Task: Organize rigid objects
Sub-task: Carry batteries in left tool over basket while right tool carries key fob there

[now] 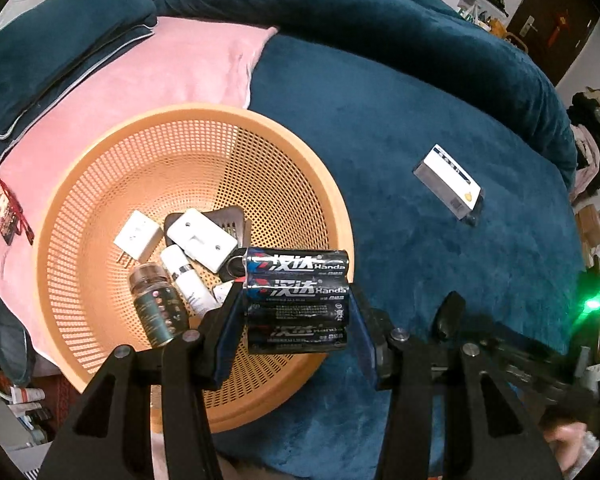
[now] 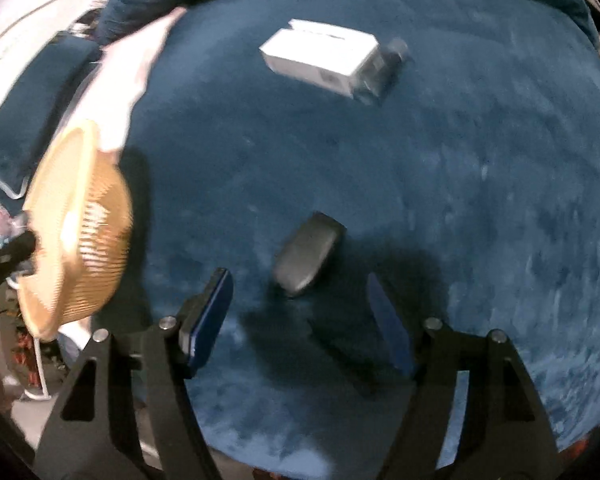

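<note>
**Left clamped on battery pack over basket, right open above dark case on bed**

Surface: bed covered in a teal plush blanket (image 1: pixel 400 140), bunched into a ridge along the far edge. Pink pillow (image 1: pixel 148 80) at the head end, teal pillow with pale piping (image 1: pixel 60 56) lying partly on it.

Orange mesh basket (image 1: pixel 100 184) sits half on the pink pillow, half on the blanket. Inside: two white plug adapters, a small white tube, a glass jar with a dark label, a dark flat item under them.

Left gripper (image 1: pixel 296 312): jaws narrow, pads pressed on both ends of a shrink-wrapped battery pack (image 1: pixel 296 296), held over the near right part of the basket, above the rim.

White box (image 1: pixel 448 182) with a grey side lies on the blanket, well apart from the basket, a small dark piece touching its near end.

Right gripper (image 2: pixel 300 312): jaws wide, nothing between the pads. View is motion-blurred. Small dark rounded case (image 2: pixel 308 254) lies on the blanket just ahead of the fingertips, tilted, not touched. White box further off in the same view, basket at the left edge.

Room: dark wooden door (image 1: pixel 540 28) with a metal handle at top right, clutter and cardboard boxes along the right side, tubes and small items on the floor at lower left. Green light glows at the right edge
</note>
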A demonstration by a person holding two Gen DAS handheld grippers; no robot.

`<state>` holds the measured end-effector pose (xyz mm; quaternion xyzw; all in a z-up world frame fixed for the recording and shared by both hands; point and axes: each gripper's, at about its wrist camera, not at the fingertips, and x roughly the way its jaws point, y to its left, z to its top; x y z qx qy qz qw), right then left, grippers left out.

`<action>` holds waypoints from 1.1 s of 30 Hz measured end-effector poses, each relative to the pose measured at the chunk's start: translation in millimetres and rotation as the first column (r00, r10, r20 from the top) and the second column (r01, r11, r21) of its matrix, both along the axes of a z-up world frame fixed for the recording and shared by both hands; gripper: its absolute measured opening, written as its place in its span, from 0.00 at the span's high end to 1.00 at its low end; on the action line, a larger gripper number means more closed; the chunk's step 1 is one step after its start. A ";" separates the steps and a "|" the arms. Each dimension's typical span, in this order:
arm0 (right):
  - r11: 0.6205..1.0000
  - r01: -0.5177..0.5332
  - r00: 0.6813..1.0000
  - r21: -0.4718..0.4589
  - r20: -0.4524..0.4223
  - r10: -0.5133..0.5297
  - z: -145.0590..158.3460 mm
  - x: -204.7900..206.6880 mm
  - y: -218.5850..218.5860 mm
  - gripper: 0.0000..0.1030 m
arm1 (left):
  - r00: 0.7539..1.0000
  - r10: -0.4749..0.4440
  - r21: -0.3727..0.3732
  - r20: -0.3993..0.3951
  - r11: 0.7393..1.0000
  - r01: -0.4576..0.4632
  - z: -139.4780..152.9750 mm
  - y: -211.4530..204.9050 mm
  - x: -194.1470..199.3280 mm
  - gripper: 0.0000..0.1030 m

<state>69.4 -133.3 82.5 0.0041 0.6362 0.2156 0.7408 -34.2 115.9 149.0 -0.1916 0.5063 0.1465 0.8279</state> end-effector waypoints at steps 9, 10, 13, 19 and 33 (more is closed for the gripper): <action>0.985 -0.002 1.000 -0.172 0.028 0.007 -43.6 15.0 43.7 0.59 | 1.000 0.017 0.007 -0.016 1.000 -0.017 -5.6 9.9 -1.1 0.51; 0.989 -0.011 1.000 -0.148 0.026 0.015 -39.5 14.7 42.6 0.62 | 1.000 0.021 0.008 -0.017 1.000 -0.021 -6.2 11.1 -1.5 0.51; 0.999 -0.009 1.000 -0.047 0.002 0.009 -22.1 14.2 29.0 0.63 | 0.999 0.029 0.003 -0.020 1.000 -0.029 -8.8 13.9 -1.3 0.51; 0.997 0.009 0.999 0.075 0.043 -0.013 29.3 14.5 3.4 0.63 | 0.999 0.027 -0.001 -0.023 1.000 -0.027 -10.9 9.7 0.0 0.51; 0.979 -0.133 0.980 0.155 0.168 0.107 87.7 -2.1 56.4 0.63 | 0.996 0.091 0.011 -0.010 0.996 -0.091 -1.8 28.6 -23.7 0.51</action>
